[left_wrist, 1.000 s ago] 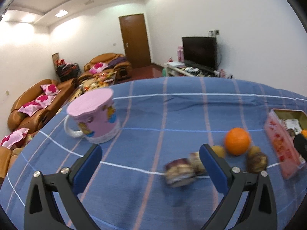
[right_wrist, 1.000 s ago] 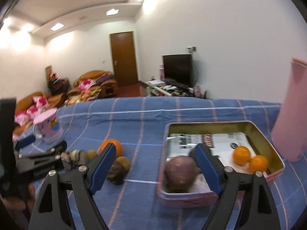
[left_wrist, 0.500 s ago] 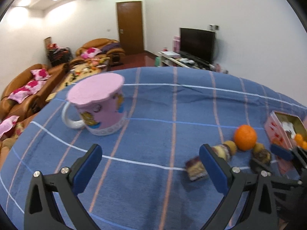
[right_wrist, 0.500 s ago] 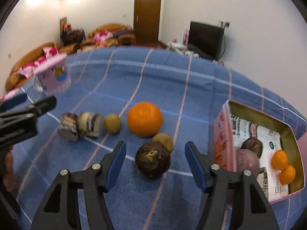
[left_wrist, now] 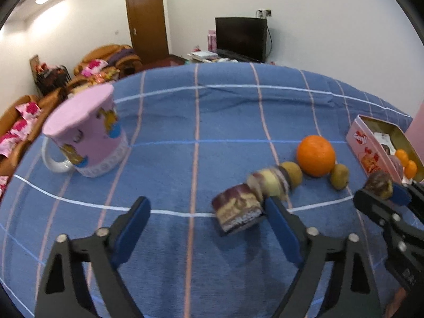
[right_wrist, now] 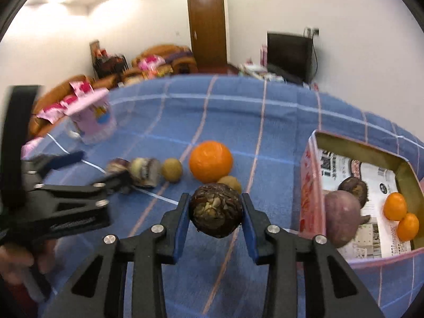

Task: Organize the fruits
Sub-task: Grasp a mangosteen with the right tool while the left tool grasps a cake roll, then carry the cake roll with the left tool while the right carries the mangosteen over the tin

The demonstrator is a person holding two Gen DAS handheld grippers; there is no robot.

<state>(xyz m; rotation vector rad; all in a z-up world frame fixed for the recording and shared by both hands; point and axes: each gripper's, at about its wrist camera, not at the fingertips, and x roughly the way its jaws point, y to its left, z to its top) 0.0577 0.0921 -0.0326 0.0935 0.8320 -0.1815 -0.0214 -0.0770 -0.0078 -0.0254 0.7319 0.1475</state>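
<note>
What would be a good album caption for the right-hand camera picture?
Right gripper clamps a dark brown fruit above the blue cloth, beside the pink tin.

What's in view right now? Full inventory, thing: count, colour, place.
Dark fruit: 1, brown, clamped in right gripper.
Orange: 1, orange, on the cloth mid-table.
Small round fruits: 2, yellow-brown, either side of the orange.
Cut fruit pieces: 2, purple and cream, left end of the fruit row.
Tin: 1, pink outside, gold inside, right side; open.
Small oranges: 2, orange, in the tin.
Purple-brown fruits: 2, in the tin.
Mug: 1, pink, upside down, far left.
Tablecloth: 1, blue checked.
Left gripper: open, empty.
Right gripper: shut on the dark fruit.
</note>
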